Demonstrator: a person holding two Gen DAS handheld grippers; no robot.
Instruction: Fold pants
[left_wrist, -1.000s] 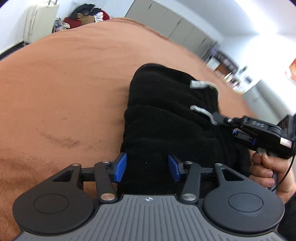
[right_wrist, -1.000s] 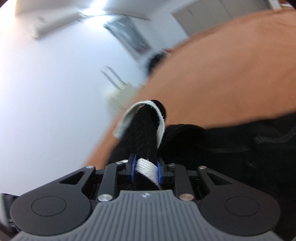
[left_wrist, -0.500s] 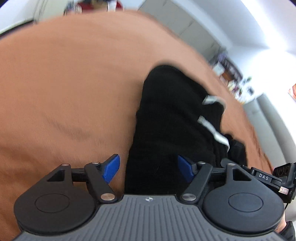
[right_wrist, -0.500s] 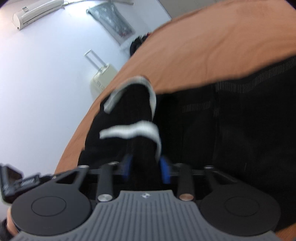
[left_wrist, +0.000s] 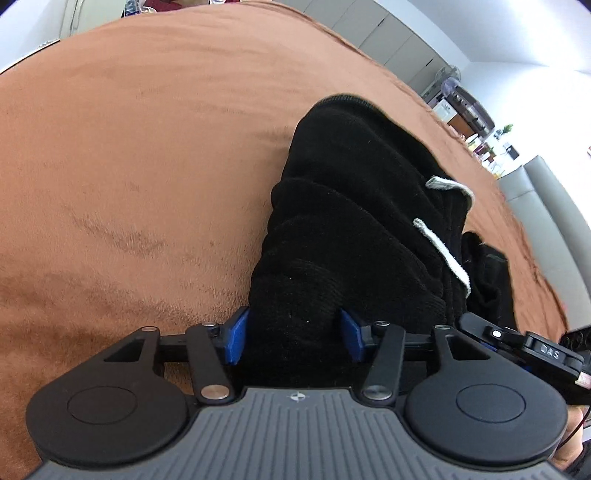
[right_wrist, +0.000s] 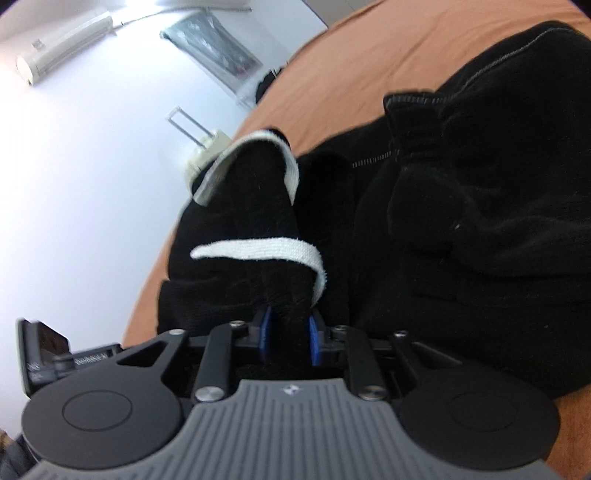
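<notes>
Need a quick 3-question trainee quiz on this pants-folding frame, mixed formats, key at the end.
1. True or false: the black pants lie on a brown cover.
2. What colour is the trim on the fabric in the right hand-held gripper?
3. The pads of the left hand-held gripper are: A red, B blue, C yellow.

Key: 1 true; 2 white; 3 B.

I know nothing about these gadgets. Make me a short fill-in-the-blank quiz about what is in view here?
1. The pants are ____ in colour.
2. They lie on a soft ____-coloured cover.
3. The right gripper pinches black fabric crossed by a ____ band.
4. On the wall, high up in the right wrist view, hangs an ____.

Missing words: black; brown; white; air conditioner
</notes>
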